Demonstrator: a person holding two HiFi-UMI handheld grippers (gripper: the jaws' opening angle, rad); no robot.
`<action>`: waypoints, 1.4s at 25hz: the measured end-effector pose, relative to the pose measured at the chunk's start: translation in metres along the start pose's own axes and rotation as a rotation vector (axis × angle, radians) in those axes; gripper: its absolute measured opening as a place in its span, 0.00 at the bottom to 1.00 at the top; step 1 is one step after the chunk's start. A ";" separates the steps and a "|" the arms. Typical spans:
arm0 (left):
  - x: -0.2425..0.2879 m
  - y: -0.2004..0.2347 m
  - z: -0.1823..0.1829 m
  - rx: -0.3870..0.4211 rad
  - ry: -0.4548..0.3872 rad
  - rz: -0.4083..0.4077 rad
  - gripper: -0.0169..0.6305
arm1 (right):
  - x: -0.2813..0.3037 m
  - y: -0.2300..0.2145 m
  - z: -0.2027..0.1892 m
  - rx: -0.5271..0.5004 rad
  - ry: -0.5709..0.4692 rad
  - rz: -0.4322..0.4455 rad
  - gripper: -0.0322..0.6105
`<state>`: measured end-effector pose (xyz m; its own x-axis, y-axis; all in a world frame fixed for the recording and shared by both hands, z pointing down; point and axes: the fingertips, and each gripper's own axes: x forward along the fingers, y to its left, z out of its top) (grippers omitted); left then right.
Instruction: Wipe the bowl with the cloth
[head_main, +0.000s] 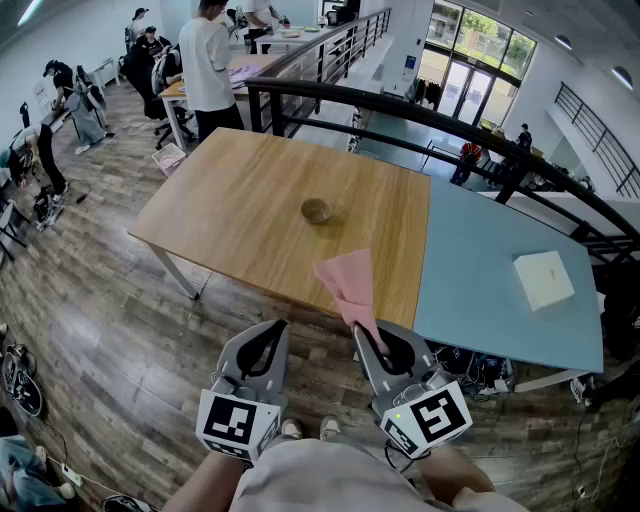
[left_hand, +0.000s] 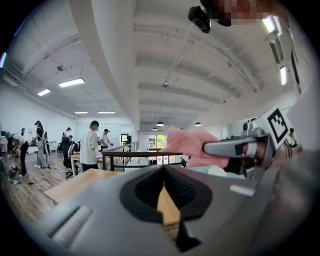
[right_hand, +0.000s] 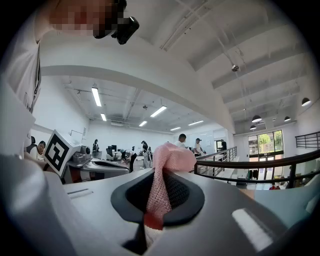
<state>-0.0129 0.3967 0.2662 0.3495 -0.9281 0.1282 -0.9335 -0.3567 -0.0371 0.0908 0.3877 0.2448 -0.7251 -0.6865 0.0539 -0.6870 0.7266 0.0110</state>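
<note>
Right tool (head_main: 372, 340) pinches the pink cloth (head_main: 348, 285); left tool (head_main: 268, 335) is shut tight on nothing.
Bowl (head_main: 317, 210) sits alone on the tabletop (head_main: 230, 210), well apart; wiped with nothing holding it, it might slide away.

Small brown bowl (head_main: 317, 211) upright on wooden tabletop (head_main: 230, 200); pink mesh cloth (head_main: 349, 283) pinched in right gripper (head_main: 370, 338)

Left gripper (head_main: 272, 330) held low, jaws together, empty; right gripper (head_main: 368, 335) beside it, jaws clamping cloth (head_main: 348, 283).
</note>
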 end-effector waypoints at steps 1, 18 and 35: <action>0.002 0.000 0.000 0.001 -0.001 -0.003 0.03 | 0.001 0.000 0.000 -0.002 -0.001 0.003 0.07; 0.012 0.000 -0.002 -0.011 -0.004 0.013 0.03 | 0.010 -0.009 -0.009 0.048 -0.012 0.022 0.08; 0.037 -0.036 -0.012 -0.006 0.032 0.044 0.03 | -0.011 -0.044 -0.030 0.062 0.026 0.031 0.08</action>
<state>0.0324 0.3768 0.2841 0.3054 -0.9390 0.1581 -0.9484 -0.3149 -0.0379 0.1304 0.3641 0.2735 -0.7453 -0.6621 0.0790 -0.6664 0.7437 -0.0533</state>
